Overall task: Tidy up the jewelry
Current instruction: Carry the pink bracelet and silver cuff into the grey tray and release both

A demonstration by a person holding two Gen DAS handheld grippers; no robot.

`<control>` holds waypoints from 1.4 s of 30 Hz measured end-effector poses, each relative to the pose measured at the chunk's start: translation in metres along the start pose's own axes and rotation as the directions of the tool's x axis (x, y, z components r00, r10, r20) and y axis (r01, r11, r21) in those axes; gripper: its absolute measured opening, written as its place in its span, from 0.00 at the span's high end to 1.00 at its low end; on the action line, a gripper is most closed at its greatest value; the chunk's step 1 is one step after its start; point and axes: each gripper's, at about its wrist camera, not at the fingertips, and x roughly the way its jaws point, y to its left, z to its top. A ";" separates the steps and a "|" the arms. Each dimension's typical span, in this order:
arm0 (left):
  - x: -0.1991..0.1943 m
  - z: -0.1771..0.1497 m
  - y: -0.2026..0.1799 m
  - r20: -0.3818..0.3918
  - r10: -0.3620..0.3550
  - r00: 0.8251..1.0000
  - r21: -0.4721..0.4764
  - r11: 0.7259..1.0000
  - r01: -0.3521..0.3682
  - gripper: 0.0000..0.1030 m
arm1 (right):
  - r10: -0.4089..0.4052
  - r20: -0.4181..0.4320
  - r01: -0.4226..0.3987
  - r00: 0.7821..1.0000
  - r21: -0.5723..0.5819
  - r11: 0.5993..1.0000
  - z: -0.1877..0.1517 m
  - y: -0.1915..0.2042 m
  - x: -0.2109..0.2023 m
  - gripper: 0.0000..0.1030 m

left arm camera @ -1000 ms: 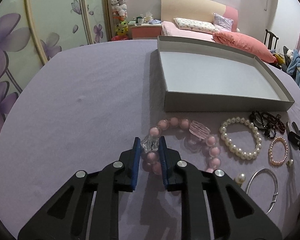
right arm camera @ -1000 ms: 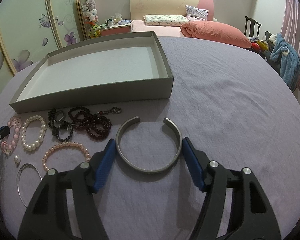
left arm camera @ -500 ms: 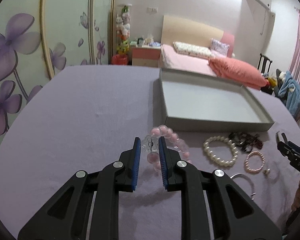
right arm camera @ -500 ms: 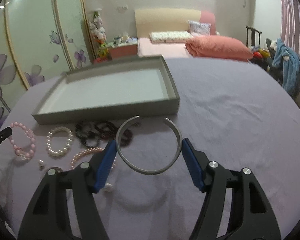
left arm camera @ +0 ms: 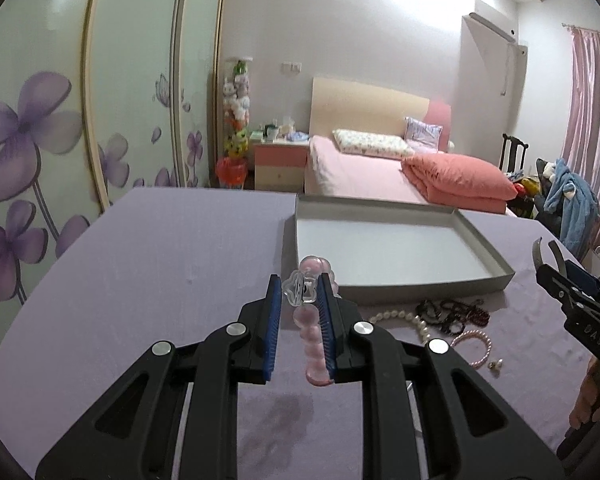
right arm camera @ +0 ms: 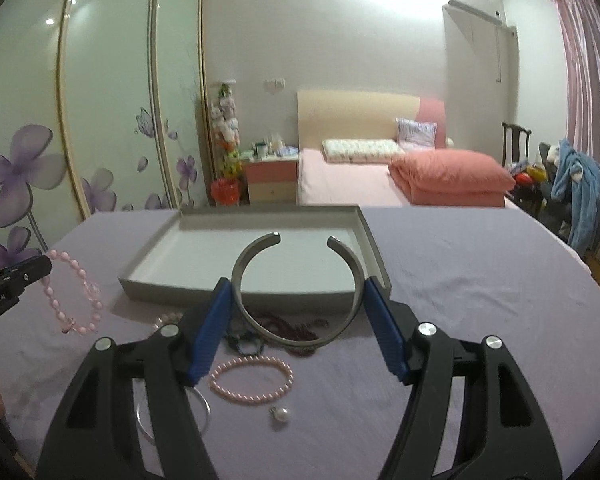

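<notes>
The table point(right arm camera: 480, 280), draped in lilac cloth, filled the near half of the room, its right side and near left corner bare and free for moving. Toward the far edge lay the shallow grey box point(left arm camera: 476, 236), empty inside, its low walls standing clear of everything but the jewelry strewn just in front of its near wall. The right gripper point(right arm camera: 298, 292) hung above that strip, its blue pads spread wide and pressing on either side of the silver cuff bangle point(right arm camera: 296, 338), which was lifted off the cloth with its open gap facing the box. The left gripper point(left arm camera: 299, 300) was raised over the left part of the table, fingers nearly together, pinching the clear faceted bead of the pink bead bracelet point(left arm camera: 314, 344), whose loop dangled free below, off the cloth. On the table beneath lay the dark red bead strand point(right arm camera: 288, 326), the white pearl bracelet point(left arm camera: 404, 318), the small pink pearl bracelet point(right arm camera: 252, 380), a thin silver hoop point(right arm camera: 202, 408) nearest the front edge, and a loose pearl pendant point(right arm camera: 281, 415).
</notes>
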 end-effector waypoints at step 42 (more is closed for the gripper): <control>0.087 0.046 -0.052 0.078 0.024 0.997 0.048 0.998 -0.027 0.81 | -0.045 0.044 0.045 0.998 -0.020 0.999 0.057 -0.003 0.119 0.37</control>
